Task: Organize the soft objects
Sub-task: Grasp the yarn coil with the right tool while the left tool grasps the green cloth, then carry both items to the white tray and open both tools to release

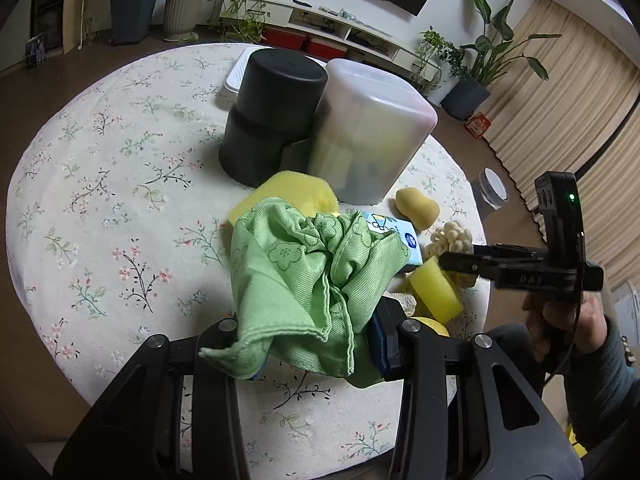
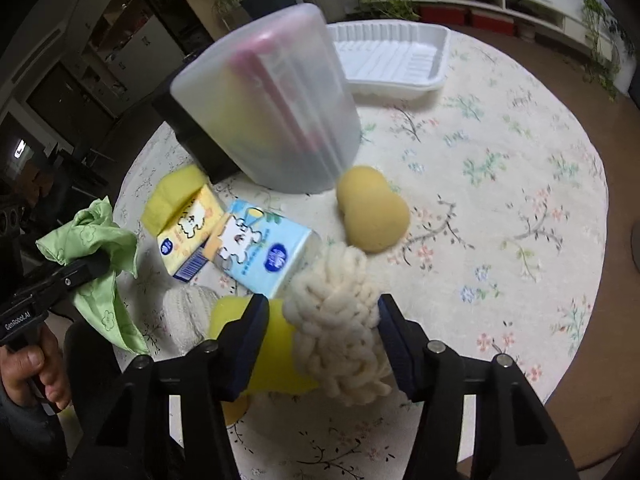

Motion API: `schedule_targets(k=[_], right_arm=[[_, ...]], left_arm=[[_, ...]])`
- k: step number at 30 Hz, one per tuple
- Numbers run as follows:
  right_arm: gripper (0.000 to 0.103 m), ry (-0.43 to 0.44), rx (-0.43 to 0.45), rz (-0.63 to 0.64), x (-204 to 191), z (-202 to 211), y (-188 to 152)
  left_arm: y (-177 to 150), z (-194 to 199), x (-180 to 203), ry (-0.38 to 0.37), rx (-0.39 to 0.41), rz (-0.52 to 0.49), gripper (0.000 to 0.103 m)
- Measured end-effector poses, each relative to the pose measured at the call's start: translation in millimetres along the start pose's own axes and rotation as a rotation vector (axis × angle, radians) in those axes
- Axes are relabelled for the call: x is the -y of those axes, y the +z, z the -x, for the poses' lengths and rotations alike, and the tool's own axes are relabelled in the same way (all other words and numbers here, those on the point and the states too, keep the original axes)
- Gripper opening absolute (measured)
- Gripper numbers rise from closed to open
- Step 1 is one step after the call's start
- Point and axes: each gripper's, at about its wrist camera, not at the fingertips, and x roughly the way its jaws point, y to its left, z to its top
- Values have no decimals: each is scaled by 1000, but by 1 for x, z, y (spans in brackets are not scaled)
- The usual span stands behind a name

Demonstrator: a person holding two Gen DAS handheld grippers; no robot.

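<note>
My left gripper (image 1: 308, 328) is shut on a crumpled green cloth (image 1: 312, 272), held just above the floral tablecloth; it also shows at the left of the right wrist view, where the cloth (image 2: 100, 240) hangs from the left gripper (image 2: 92, 264). My right gripper (image 2: 322, 320) stands open around a cream chunky-yarn bundle (image 2: 340, 312). A gap shows beside the left pad, and the bundle rests over a yellow sponge block (image 2: 276, 360). A tan gourd-shaped sponge (image 2: 372, 212) lies just beyond. From the left wrist, the right gripper (image 1: 452, 262) sits at the yarn bundle (image 1: 452, 236).
A translucent lidded container (image 2: 272, 112) and a black cylinder (image 1: 272, 116) stand mid-table, with a white tray (image 2: 392, 60) behind. A blue tissue pack (image 2: 260, 252), a yellow tissue pack (image 2: 188, 232), a large yellow sponge (image 1: 288, 196) and a white knit piece (image 2: 188, 312) lie close by.
</note>
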Motion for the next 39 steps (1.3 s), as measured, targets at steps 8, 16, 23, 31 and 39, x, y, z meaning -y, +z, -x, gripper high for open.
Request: schedule_targets(k=[8,16,23,31,39], right_arm=[[60,21,-22,-96,33,-4,-2],[24,-62,32,7,14,8,-5],[24,-106,88,57,0,38,-10],[24,-144,104,78,-2,57,-5],[24,-171,134,39,25,74,13]], left_arm=[[-1,-7,3,-4,-9,-4,37],[0,-3,6,40,23,-35,37],[-1,3,6,58,39,-51,37],[18,30,-15,84,90,-35,37],[55,49,-48,136,131,-35,37]])
